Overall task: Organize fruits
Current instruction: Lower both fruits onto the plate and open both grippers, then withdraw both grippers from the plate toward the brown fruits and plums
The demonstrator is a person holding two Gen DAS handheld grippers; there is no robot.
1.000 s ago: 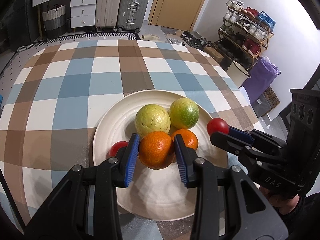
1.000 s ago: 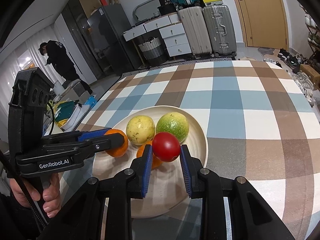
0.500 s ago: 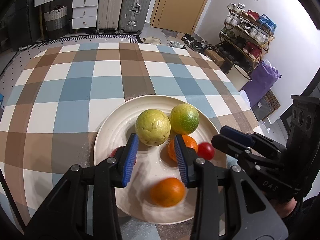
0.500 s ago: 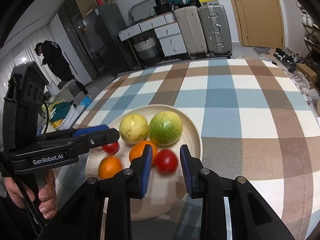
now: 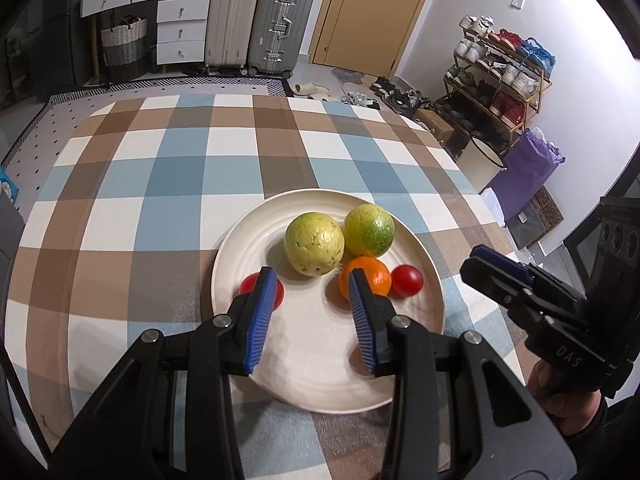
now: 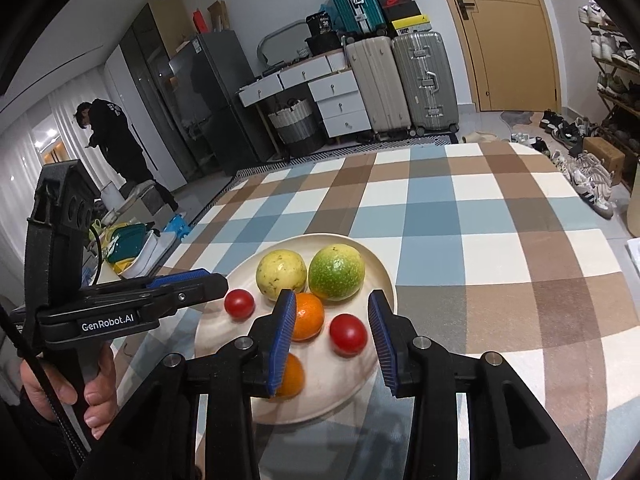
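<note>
While both pairs of jaws stand apart and empty above the round cream ceramic plate point(image 5: 240, 248) on the checked worktop point(image 5: 160, 168), all six fruits sit on it: two yellow-green guavas point(image 5: 314, 245) at twelve o'clock, two oranges point(image 6: 307, 316) centrally, and red tomatoes point(image 6: 348, 335) at three and nine. The gathering looks finished; only tidying remains.

- Even indoor light from overhead; soft shadows under the fruit on the plate point(image 5: 400, 384).
- Sharp focus ahead of each gripper.
- Strong fisheye bending; dark vignette in corners.
</note>
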